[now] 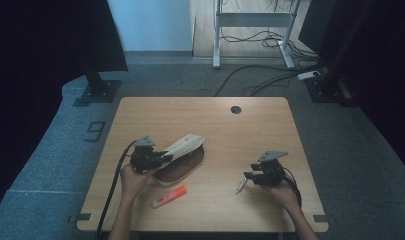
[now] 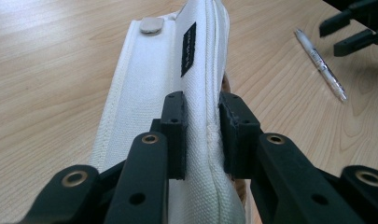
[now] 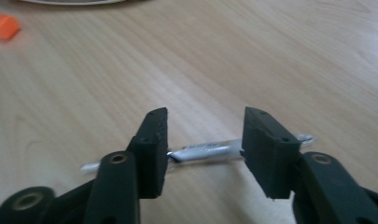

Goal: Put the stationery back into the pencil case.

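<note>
pouch left on table | marker before it | pen right

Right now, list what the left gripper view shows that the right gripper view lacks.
Left gripper view: the left claw shut on the white pouch, with its black label and snap button. Right gripper view: the orange highlighter. Both: the right claw, open by the pen, and the wooden table.

— Black grippers, left gripper and right gripper: grey three-cornered plate on top, black cable trailing from each.
— Brass-ringed holes on the arms, dark blocky pads. Bare forearms, no sleeves in sight.
</note>
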The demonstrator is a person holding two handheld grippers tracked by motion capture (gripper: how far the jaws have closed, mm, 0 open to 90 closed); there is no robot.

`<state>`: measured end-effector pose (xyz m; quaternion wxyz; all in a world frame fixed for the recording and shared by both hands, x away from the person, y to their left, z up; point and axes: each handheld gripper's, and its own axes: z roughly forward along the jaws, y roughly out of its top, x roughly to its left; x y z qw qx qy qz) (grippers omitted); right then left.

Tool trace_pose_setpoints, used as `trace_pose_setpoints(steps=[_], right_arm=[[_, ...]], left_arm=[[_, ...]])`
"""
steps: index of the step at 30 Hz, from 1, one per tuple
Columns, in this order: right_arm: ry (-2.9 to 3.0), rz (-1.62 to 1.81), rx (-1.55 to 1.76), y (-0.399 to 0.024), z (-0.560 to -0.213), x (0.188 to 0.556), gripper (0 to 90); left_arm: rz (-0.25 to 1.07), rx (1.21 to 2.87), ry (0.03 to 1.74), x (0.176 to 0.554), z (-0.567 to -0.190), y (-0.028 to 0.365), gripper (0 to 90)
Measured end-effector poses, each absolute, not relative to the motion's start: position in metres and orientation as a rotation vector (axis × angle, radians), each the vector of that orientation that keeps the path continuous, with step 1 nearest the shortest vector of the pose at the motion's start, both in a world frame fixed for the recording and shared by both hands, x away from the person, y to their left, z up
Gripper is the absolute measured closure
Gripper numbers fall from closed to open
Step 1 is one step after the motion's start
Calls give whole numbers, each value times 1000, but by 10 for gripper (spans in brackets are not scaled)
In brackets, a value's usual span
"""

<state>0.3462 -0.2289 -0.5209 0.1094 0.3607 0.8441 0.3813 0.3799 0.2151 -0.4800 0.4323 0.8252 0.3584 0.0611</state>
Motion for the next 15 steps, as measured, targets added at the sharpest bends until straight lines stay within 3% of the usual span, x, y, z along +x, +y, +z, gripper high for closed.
trace_pose_setpoints(steps=[8,15], right_arm=[[2562,1145,1027,-224,-527,323,697],[2604,1132,1001,-213,-537,319,711]], left_arm=[[151,2058,891,380,-480,214,727],[143,2060,890,380,-480,214,725]])
